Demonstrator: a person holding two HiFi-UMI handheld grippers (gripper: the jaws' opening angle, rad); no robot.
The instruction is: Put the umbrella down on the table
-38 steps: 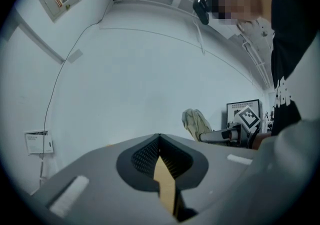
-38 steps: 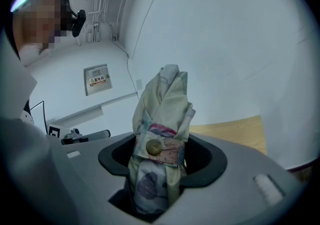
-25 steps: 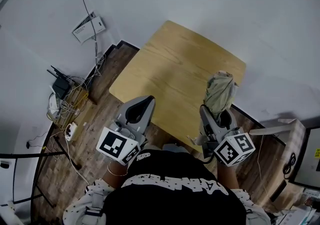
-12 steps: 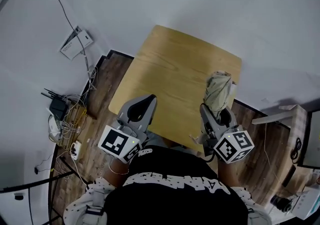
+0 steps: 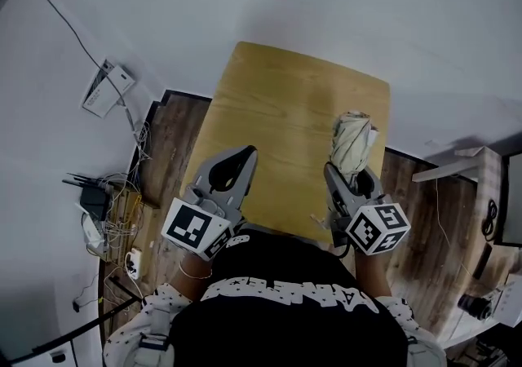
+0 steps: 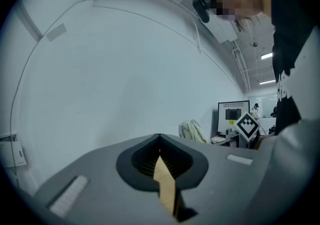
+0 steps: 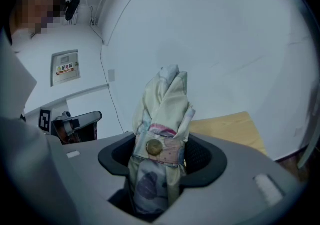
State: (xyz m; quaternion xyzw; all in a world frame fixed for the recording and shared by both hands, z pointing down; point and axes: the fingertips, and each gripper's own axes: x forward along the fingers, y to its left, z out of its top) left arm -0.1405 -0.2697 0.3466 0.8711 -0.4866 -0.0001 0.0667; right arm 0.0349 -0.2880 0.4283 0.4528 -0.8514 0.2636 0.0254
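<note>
Umbrella (image 5: 352,139) further in over table (image 5: 277,104), lengthwise between right gripper (image 5: 349,180) jaws.

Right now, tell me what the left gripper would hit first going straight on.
Likely the plain white wall beyond the light wooden table; the left gripper seems aimed above it, depth unclear.

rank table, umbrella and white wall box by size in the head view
1. table
2. umbrella and wall box look about alike. The umbrella sits partly inside the right tongs and the box seems farther away, so no ranking.
</note>
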